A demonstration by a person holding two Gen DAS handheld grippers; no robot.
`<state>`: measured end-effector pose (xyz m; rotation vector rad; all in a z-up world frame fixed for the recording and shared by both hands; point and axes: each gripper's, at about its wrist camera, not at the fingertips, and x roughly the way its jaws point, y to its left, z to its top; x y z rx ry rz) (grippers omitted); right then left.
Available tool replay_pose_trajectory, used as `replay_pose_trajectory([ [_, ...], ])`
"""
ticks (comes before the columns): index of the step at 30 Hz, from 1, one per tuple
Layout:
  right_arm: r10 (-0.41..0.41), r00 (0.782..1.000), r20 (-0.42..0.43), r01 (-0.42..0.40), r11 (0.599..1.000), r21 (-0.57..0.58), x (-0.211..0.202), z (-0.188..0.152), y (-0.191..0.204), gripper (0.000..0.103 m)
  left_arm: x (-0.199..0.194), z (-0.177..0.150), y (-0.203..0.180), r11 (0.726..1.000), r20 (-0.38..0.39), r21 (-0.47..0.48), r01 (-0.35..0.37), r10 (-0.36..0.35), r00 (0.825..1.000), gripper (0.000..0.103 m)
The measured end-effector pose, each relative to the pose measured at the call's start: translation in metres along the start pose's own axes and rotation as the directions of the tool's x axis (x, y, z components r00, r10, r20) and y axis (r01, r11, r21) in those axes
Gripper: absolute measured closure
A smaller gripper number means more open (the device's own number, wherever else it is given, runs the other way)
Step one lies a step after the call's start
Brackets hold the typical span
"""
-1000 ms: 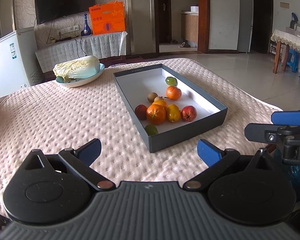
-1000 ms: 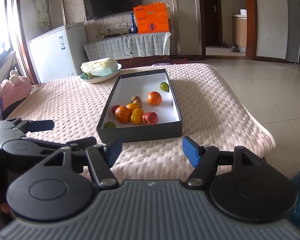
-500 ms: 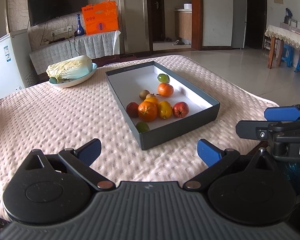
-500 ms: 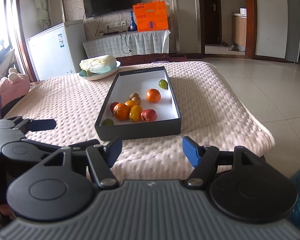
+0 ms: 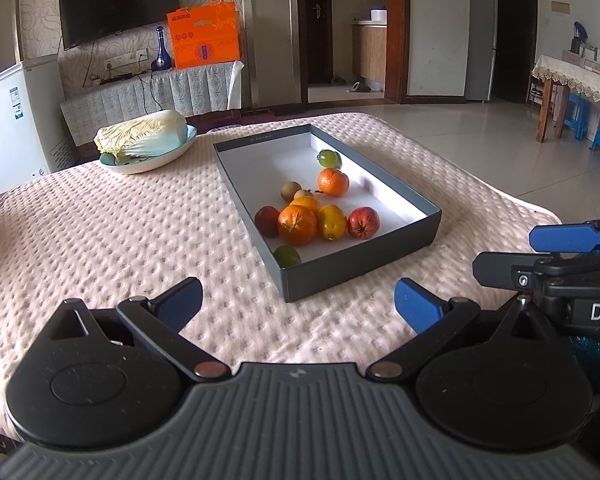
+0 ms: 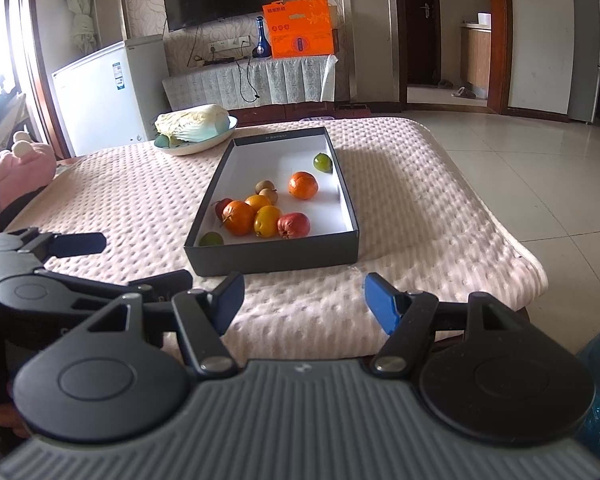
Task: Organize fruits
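Observation:
A dark grey box (image 5: 364, 268) with a white inside lies on the pink bumpy table cover and holds several fruits: oranges (image 5: 297, 224), a yellow lemon (image 5: 332, 222), red fruits (image 5: 363, 222), green limes (image 5: 287, 256) and small brown ones. The box also shows in the right wrist view (image 6: 272, 258). My left gripper (image 5: 296, 304) is open and empty, short of the box's near corner. My right gripper (image 6: 304, 300) is open and empty, just before the box's near wall; it also shows in the left wrist view (image 5: 540, 256).
A pale bowl (image 5: 148, 160) holding a Chinese cabbage (image 5: 142, 140) stands at the table's far left. A white freezer (image 6: 108, 96) and a TV stand lie beyond. The table's right edge (image 6: 516, 248) drops to a tiled floor. A pink plush toy (image 6: 24, 168) sits at left.
Both grippers have risen and eased forward, so the box sits lower and a little nearer in both views. Both stay open. The fruits have not moved.

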<state>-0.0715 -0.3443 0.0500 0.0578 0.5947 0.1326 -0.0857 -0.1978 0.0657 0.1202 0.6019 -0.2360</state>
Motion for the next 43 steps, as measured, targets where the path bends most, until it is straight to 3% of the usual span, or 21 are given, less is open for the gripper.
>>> replay_pose_trajectory([
  [43, 0.007, 1.000, 0.028, -0.008, 1.000, 0.020, -0.007, 0.002, -0.005, 0.034, 0.001, -0.006, -0.014, 0.998, -0.016, 0.060, 0.004, -0.003, 1.000, 0.000],
])
